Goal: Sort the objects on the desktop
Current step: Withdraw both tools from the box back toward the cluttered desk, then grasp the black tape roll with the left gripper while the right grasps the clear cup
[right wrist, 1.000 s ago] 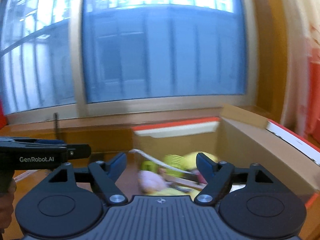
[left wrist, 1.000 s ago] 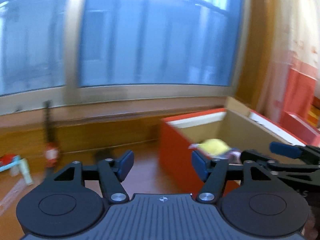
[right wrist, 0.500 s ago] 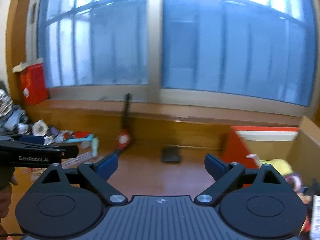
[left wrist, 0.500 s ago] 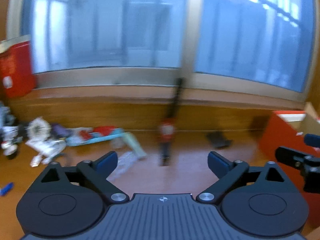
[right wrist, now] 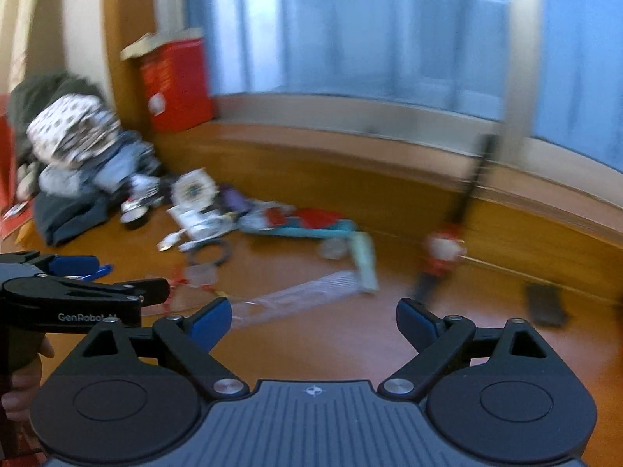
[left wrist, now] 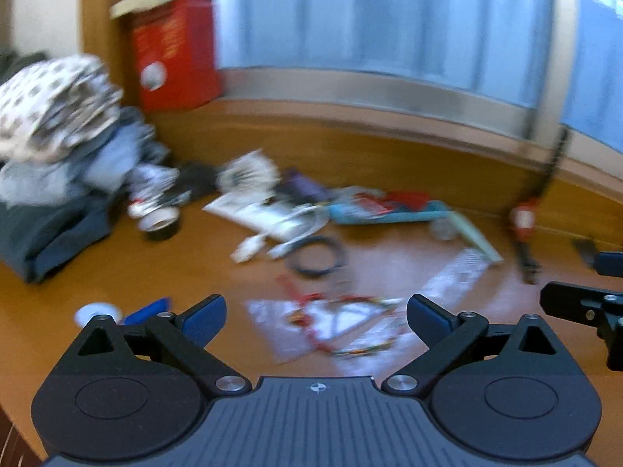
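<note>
Desktop objects lie scattered across the brown wooden bench (left wrist: 389, 257) in the left wrist view, filling the middle band of the frame, all softened by motion blur. A clear plastic bag with red and yellow printing (left wrist: 335, 327) lies just beyond the left tool (left wrist: 316, 313), between its blue pads in the picture but not touched by them. The left tool stands wide open and holds nothing. Above the bag sits a coiled black cable (left wrist: 317, 257), and above that a white printed leaflet (left wrist: 257, 210). A long turquoise tray (left wrist: 389, 214) lies right of centre, with a pale green tube (left wrist: 473, 237) beside its right end. A roll of tape (left wrist: 159, 222) sits left of centre, next to a heap of folded clothes (left wrist: 54, 144) at the left edge. A red carton (left wrist: 175, 50) stands on the sill at upper left. The right tool (left wrist: 584, 303) enters at the right edge.

In the right wrist view, the same clutter sits in the left half of the frame: heap of clothes (right wrist: 74, 148), turquoise tray (right wrist: 303, 229), green tube (right wrist: 364, 260), black cable (right wrist: 210, 255). The right tool (right wrist: 313, 317) has its jaws closing slightly while wide apart, with nothing between them, over bare bench (right wrist: 311, 334). A small flat black object (right wrist: 545, 303) lies at right. The left tool (right wrist: 78, 284) shows at the left edge, a person's hand (right wrist: 23, 381) gripping its handle.
</note>
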Tool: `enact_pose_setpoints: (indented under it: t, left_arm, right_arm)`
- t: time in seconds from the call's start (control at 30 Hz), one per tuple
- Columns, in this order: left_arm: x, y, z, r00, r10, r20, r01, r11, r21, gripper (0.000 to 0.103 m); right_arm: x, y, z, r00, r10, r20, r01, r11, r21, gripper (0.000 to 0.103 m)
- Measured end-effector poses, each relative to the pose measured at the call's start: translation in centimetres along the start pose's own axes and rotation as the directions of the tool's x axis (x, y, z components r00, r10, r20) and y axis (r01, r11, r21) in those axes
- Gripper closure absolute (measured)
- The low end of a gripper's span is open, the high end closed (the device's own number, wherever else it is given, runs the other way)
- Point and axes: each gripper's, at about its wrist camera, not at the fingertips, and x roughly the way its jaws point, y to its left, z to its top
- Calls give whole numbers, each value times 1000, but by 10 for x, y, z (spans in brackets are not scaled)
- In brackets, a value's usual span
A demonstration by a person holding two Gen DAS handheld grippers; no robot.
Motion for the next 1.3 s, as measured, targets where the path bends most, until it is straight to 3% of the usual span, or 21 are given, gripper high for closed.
enact_pose_setpoints:
  t: [0.2, 0.4, 0.67, 0.83, 1.0, 1.3]
  left_arm:
    - [7, 45, 2, 997, 69, -14, -70, 996, -52, 3]
    - [20, 66, 10, 994, 103, -21, -104, 993, -61, 2]
    - [48, 79, 30, 992, 126, 19, -126, 992, 3, 2]
    - [75, 96, 48, 983, 179, 44, -178, 984, -24, 2]
    - [105, 114, 58, 977, 213, 22, -211, 975, -73, 2]
    - [131, 121, 67, 980, 200, 11, -198, 977, -84, 3]
  right_arm:
    - [61, 46, 19, 992, 112, -66, -115, 992, -48, 28]
    - [105, 77, 22, 989, 124, -84, -133, 985, -114, 38]
    - [128, 100, 16, 985, 128, -116, -146, 976, -163, 50]
    - [133, 101, 15, 985, 115, -128, -134, 978, -159, 52]
    - [134, 97, 16, 983, 120, -138, -139, 980, -140, 54]
    - [134, 96, 18, 983, 121, -140, -144, 976, -162, 52]
